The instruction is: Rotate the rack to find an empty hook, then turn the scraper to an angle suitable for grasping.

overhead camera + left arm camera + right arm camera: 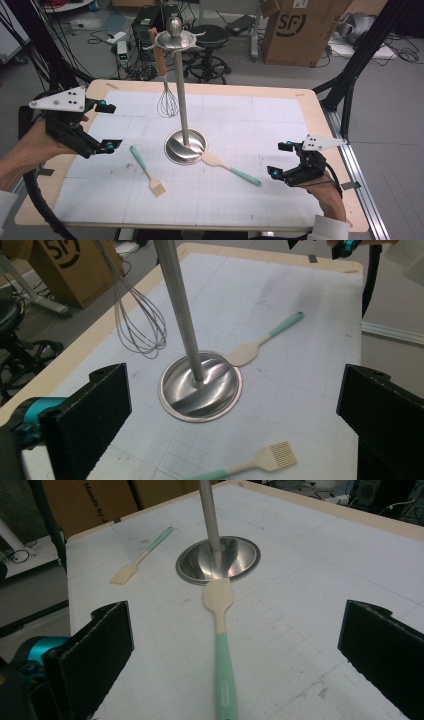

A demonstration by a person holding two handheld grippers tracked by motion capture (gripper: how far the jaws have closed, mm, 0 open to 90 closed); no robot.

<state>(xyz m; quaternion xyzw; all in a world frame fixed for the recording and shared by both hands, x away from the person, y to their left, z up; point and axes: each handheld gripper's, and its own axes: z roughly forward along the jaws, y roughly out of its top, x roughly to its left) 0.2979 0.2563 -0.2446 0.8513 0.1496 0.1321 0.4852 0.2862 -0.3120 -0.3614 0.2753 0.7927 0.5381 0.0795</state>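
Both the left gripper [107, 125] and the right gripper [280, 159] hover with jaws spread and empty above the table [280, 100], the spatula [222, 645] lying flat between the right jaws, its blade touching the stand base [240, 555].

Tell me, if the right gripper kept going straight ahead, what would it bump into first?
Probably the spatula: its green handle lies between the open jaws, pointing away. Beyond it stands the stand's base.

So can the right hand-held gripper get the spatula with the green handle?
Probably yes. The right hand-held gripper is open, the spatula lies flat straight ahead between its jaws, and nothing sits between them.
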